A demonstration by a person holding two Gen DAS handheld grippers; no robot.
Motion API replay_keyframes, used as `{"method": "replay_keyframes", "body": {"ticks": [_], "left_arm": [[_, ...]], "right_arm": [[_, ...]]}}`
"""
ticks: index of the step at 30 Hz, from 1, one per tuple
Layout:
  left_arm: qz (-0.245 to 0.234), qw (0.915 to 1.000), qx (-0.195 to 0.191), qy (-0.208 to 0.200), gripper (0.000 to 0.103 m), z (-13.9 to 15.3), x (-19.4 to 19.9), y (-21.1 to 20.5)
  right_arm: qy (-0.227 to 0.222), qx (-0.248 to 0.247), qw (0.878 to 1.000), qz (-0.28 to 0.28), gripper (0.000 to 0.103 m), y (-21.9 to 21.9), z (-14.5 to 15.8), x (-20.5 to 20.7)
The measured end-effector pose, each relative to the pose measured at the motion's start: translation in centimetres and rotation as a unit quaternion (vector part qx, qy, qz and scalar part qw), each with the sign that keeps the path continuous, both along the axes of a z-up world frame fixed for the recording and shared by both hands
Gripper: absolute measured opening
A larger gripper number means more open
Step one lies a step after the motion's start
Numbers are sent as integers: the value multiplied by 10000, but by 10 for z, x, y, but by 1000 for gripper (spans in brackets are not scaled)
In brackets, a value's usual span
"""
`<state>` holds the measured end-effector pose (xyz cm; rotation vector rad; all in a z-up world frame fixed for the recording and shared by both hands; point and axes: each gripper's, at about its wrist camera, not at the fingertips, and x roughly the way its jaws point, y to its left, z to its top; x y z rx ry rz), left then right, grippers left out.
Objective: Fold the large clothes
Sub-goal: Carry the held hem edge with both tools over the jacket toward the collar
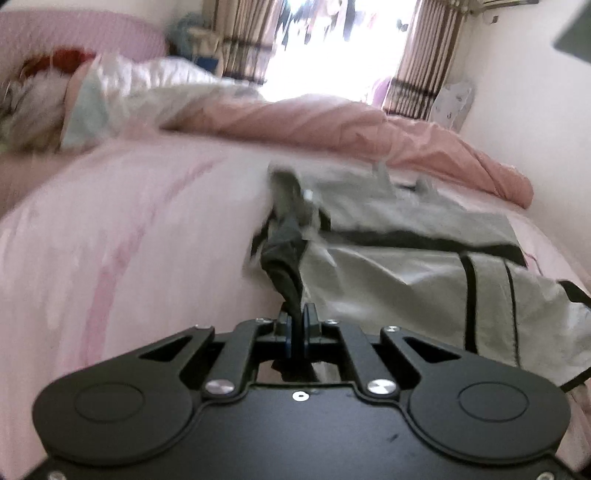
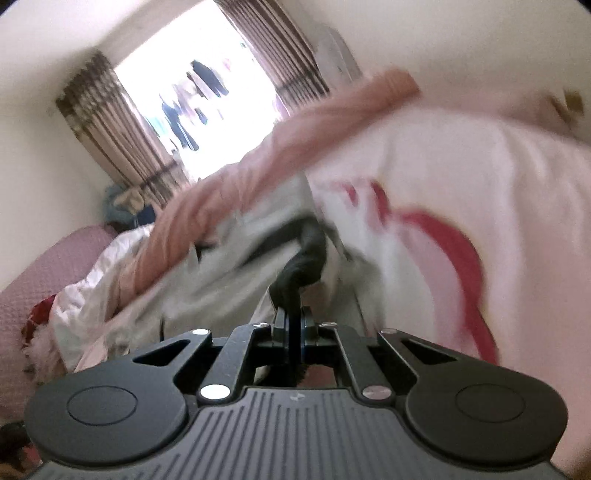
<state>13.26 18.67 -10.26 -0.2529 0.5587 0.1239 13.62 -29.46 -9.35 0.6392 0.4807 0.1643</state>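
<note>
A large light grey garment (image 1: pixel 406 266) with black trim lies crumpled on the pink bed sheet (image 1: pixel 129 229), right of centre in the left wrist view. My left gripper (image 1: pixel 297 314) is shut on a dark edge of the garment, which stretches taut away from the jaws. In the tilted, blurred right wrist view the same grey garment (image 2: pixel 236 266) spreads ahead. My right gripper (image 2: pixel 293 314) is shut on another dark band of it (image 2: pixel 306 258), pulled tight.
A rolled pink duvet (image 1: pixel 332 125) lies across the far side of the bed, with pillows (image 1: pixel 55 99) at far left. A pink headboard (image 1: pixel 74 33), striped curtains (image 1: pixel 417 55) and a bright window stand behind. A wall (image 1: pixel 517 110) borders the bed's right side.
</note>
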Motion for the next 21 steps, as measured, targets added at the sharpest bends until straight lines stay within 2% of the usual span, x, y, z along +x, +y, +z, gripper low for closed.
{"method": "replay_keyframes", "body": {"ticks": [7,10,11,12,13,14,15,16,17,19,21], "left_arm": [[151,9981,20,-604,4,34,106,3],[118,9966,32,-820,7,55,180,12],[332,9952,-97,-918,13,61,203,20],[734,9913,-248,-1059,24,68,220,30],[1109,9865,-422,-1125,42,72,228,39],[1346,9815,-605,-1217,75,73,231,48],[1352,9779,-742,-1408,82,71,229,56],[1228,9773,-791,-1535,82,66,227,61],[1055,9801,-759,-1498,82,60,227,65],[919,9868,-520,-1228,82,43,228,69],[898,9911,-286,-941,82,25,232,70]], "right_arm": [[-740,-73,9972,-92,5,28,42,111],[-1256,-112,9906,-526,5,34,65,179],[-1297,-145,9890,-690,15,35,70,199],[-1269,-128,9886,-804,20,35,74,217],[-1239,-76,9883,-887,33,34,75,229],[-1240,-63,9885,-859,47,33,72,236],[-1273,-97,9883,-838,57,32,66,239],[-1301,-191,9877,-849,59,32,58,239],[-1283,-289,9874,-883,59,32,51,238],[-1140,-464,9880,-935,61,30,30,237],[-829,-390,9921,-851,62,27,12,243]]}}
